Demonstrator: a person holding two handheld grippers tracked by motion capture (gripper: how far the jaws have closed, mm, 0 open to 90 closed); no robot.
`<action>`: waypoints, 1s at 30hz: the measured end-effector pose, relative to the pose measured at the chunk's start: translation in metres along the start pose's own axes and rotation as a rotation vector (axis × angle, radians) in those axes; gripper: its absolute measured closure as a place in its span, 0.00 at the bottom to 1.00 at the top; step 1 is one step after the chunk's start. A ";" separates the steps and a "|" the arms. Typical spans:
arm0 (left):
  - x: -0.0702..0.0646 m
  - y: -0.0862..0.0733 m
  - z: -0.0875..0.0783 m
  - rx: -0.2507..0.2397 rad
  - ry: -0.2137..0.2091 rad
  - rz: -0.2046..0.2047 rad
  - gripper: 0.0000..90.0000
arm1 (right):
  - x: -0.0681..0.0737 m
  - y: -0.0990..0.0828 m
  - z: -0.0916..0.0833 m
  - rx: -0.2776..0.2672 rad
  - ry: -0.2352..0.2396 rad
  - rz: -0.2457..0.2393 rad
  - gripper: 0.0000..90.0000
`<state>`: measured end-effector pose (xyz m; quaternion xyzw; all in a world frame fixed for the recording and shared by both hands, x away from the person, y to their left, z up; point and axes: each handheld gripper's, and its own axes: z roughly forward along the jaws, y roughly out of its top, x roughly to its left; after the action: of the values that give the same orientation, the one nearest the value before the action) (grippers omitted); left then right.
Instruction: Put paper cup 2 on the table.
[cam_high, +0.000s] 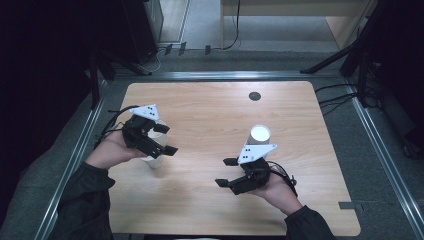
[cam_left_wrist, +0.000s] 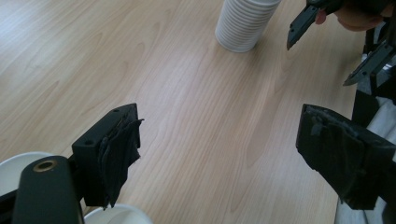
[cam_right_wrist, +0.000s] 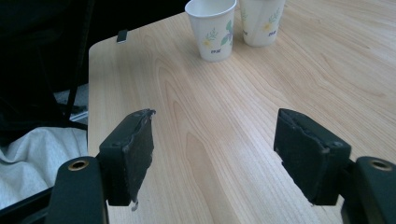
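Item: your left tool and right tool, both spread wide, empty. Cup stack stood beside right tool; two loose cups beneath left. Risk: a sweeping jaw would likely topple them.

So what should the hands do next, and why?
Probably move the right tool toward the cup stack just beyond it. Its jaws are wide open with nothing between them, and two single cups already stand by the left tool, so another cup likely comes off the stack.
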<state>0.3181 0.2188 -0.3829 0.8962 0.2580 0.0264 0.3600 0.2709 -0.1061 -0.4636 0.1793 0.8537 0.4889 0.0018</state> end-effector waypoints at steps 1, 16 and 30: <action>-0.001 0.001 0.003 0.002 0.000 0.004 0.16 | 0.000 0.000 0.000 -0.001 0.001 0.001 0.32; -0.011 0.004 0.030 -0.086 -0.068 -0.013 0.16 | 0.000 0.000 -0.003 -0.004 -0.003 -0.010 0.32; -0.026 0.005 0.055 -0.078 -0.054 0.026 0.16 | -0.001 -0.002 -0.009 -0.017 -0.018 -0.016 0.32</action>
<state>0.3111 0.1686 -0.4163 0.8851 0.2355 0.0170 0.4010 0.2702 -0.1150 -0.4603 0.1766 0.8509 0.4945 0.0150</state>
